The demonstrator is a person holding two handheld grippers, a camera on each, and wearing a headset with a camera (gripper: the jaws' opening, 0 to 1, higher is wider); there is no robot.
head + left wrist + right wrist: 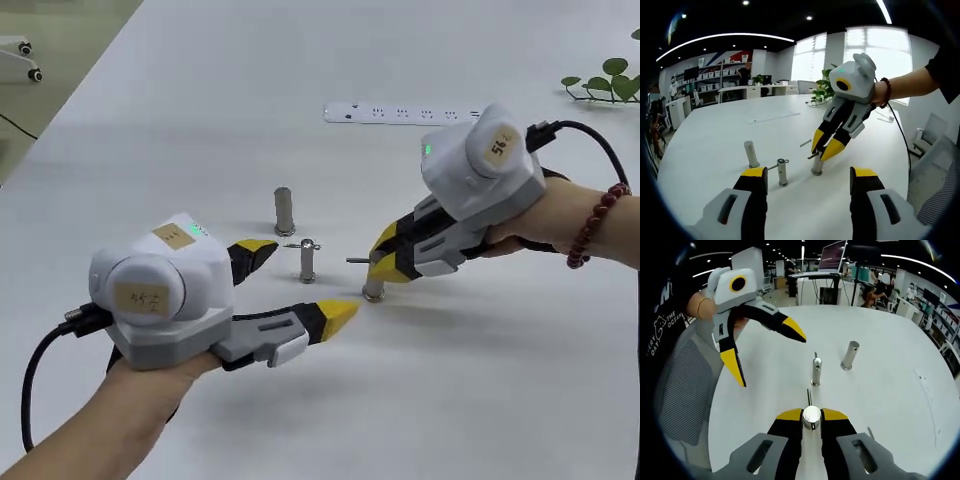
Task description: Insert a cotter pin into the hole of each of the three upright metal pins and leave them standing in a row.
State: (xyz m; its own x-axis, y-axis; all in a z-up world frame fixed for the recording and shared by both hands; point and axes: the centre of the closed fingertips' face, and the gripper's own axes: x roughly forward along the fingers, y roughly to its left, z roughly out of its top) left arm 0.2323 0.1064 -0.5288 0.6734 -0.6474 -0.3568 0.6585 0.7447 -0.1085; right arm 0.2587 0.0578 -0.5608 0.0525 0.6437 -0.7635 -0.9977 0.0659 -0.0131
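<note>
left gripper [296, 280]: near left, jaws spread wide and holding nothing. It sits just above the table [200, 120] and points toward the row of pins.
right gripper [385, 265]: comes in from the far right, angled down. The jaws are pulled in narrow at the head of the near pin [374, 291].
held cotter pin [357, 260]: pinched between the right gripper's tips, lying level, with its free end poking left out of them. It is right at the near pin's top. Can't tell if it is through the hole.
near pin: upright on the table, directly under the right gripper's tips. In the right gripper view its round top sits between the two yellow tips.
middle pin [308, 262]: upright, just left of and beyond the near pin. It stands ahead of the left gripper's open gap and neither gripper touches it.
fitted cotter pin [300, 244]: runs crosswise through the top of the middle pin, with both ends sticking out.
far pin [284, 210]: upright, furthest out and well apart from both grippers.
row: the three pins run on a diagonal from far left to near right.
power strip [400, 113]: lies flat on the far side of the table.
plant [605, 82]: at the far right edge.
</note>
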